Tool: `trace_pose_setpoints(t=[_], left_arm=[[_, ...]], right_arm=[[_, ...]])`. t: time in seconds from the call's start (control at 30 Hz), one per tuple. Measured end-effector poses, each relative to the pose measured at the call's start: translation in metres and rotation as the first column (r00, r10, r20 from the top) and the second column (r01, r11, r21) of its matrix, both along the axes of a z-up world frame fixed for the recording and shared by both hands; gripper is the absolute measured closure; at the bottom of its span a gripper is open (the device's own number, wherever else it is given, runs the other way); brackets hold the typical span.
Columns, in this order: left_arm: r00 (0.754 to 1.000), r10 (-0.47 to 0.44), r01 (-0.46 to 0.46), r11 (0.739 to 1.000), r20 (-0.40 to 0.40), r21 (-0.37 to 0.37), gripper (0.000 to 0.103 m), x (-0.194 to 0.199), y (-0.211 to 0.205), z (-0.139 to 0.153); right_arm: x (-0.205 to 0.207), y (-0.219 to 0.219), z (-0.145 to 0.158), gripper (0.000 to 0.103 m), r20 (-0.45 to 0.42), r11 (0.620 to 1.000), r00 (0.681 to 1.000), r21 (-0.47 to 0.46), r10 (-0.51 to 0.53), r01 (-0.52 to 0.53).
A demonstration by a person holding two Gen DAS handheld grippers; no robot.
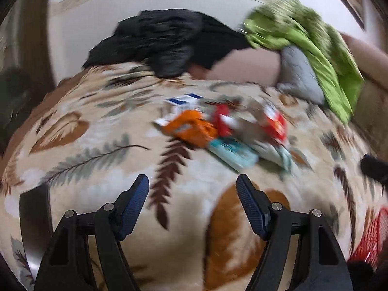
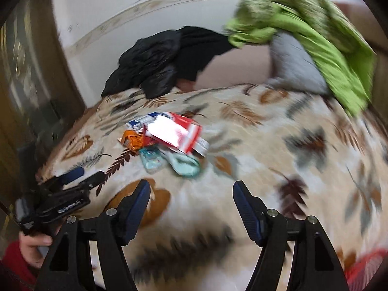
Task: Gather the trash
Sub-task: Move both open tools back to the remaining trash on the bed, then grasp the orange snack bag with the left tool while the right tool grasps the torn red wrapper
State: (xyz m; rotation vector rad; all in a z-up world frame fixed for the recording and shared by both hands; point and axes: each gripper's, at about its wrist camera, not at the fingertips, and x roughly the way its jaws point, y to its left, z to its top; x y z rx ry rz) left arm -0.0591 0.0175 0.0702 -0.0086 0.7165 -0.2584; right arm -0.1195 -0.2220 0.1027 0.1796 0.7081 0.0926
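On the leaf-patterned blanket (image 1: 97,131), near its middle, we see the trash pile (image 1: 218,131): an orange wrapper (image 1: 191,126), red-and-white packets (image 1: 274,123), a teal packet (image 1: 232,152) and a blue-and-white carton (image 1: 184,100), all touching or overlapping in one heap. From the right wrist the same pile shows a red-and-white box (image 2: 177,133) on top. Motion blur keeps us from reading any labels.

Nearer to us than the pile, our left gripper (image 1: 192,186) is spread wide with nothing between its fingers, aimed a little left of the heap. Our right gripper (image 2: 191,191) is likewise spread and empty, with the pile ahead and to its left.

Beyond the pile lie a black jacket (image 1: 165,41), a grey pillow (image 1: 298,72) and a green cloth (image 1: 315,46). Right of the pile, at the picture's edge, a red mesh basket (image 1: 371,235) shows in part; we judge it may be the bin, but cannot tell.

We judge the task barely begun: every piece we see still lies on the blanket, nothing is gripped, and all the collecting is left.
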Motion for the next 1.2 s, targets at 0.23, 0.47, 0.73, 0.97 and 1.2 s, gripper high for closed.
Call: trace_pose_setpoints(t=[0.23, 0.47, 0.73, 0.97, 1.2], left_arm=[[0.991, 0.133, -0.133, 0.991, -0.034, -0.007, 0.03, 0.026, 0.023, -0.008], [0.985, 0.167, -0.168, 0.986, -0.051, -0.018, 0.03, 0.041, 0.03, -0.013], [0.995, 0.09, -0.093, 0.993, -0.044, -0.079, 0.03, 0.055, 0.015, -0.012], [0.995, 0.046, -0.059, 0.985, -0.083, -0.16, 0.03, 0.087, -0.008, -0.017], [0.983, 0.076, -0.094, 0.991, -0.168, -0.099, 0.028, 0.136, -0.032, -0.045]], right_arm=[[0.087, 0.072, -0.019, 0.028, 0.021, 0.958, 0.997, -0.281, 0.072, -0.063], [0.122, 0.068, -0.038, 0.079, 0.058, 0.934, 0.998, -0.356, -0.007, 0.027], [0.063, 0.0, -0.017, 0.082, 0.113, 0.987, 0.983, 0.087, -0.144, 0.135], [0.029, 0.007, -0.01, 0.082, 0.144, 0.978, 0.982, 0.185, -0.121, 0.094], [0.034, 0.005, -0.018, 0.082, 0.128, 0.973, 0.987, 0.22, -0.1, 0.07]])
